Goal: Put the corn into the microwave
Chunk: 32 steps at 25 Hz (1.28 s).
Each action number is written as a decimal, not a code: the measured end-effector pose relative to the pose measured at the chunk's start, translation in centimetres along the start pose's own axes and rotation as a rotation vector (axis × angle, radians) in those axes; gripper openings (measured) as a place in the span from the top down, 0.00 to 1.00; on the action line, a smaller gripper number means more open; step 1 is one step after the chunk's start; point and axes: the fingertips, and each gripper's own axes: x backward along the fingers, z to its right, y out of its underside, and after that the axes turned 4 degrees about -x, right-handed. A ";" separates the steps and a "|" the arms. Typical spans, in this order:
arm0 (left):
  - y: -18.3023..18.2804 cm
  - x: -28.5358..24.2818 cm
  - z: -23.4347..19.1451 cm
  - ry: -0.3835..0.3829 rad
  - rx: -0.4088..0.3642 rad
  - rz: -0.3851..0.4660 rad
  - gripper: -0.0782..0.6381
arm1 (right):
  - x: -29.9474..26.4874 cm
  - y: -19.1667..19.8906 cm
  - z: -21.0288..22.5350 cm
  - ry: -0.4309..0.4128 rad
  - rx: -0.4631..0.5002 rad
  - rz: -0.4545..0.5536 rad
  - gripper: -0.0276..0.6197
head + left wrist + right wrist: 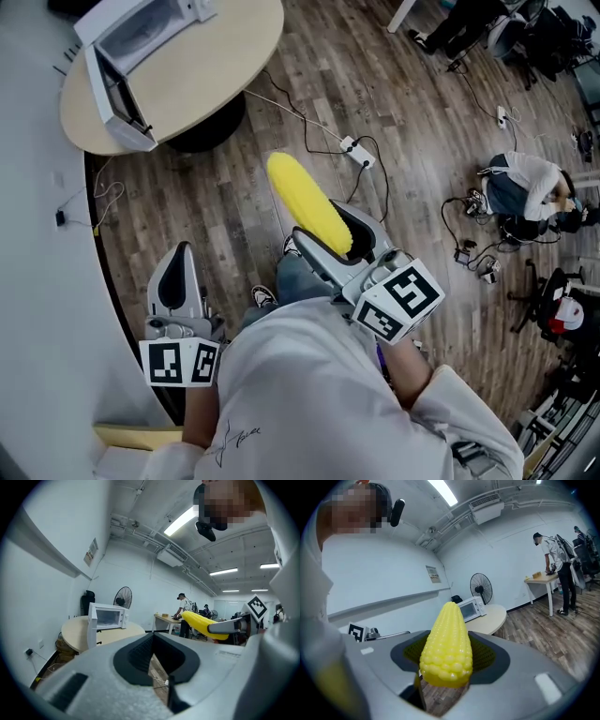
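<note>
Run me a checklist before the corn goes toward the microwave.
1. Grip: ok. The right hand-held gripper is shut on the thick end of the corn.
2. Microwave open: ok. Its door is swung wide; it sits on the round table.
3. Cavity free: cannot tell; only part shows.
4. Left hand-held gripper out of the way: ok. Shut, empty, apart from the corn.
5. Floor ahead: not ok. A power strip and cables lie near the table.

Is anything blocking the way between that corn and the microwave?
Nothing visible does. The right gripper holds the corn; only open floor lies between it and the microwave, whose door stands open on the round table.
</note>
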 end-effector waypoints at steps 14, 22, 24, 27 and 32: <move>-3.1 -9.3 2.3 0.022 -0.048 0.039 0.90 | -2.9 -5.1 6.6 -0.072 0.008 0.015 0.55; -3.2 -12.5 3.8 0.070 -0.032 0.022 0.89 | -3.0 -5.8 9.0 -0.067 -0.012 0.016 0.55; -3.3 -13.2 3.9 0.072 -0.038 0.021 0.89 | -3.2 -5.9 9.6 -0.064 -0.018 0.014 0.55; -3.4 -14.5 4.0 0.095 -0.048 0.021 0.89 | -3.9 -6.3 10.4 -0.065 -0.022 0.016 0.55; -3.8 -17.0 2.9 0.106 -0.029 0.026 0.89 | -6.2 -7.7 11.7 -0.062 -0.007 0.010 0.55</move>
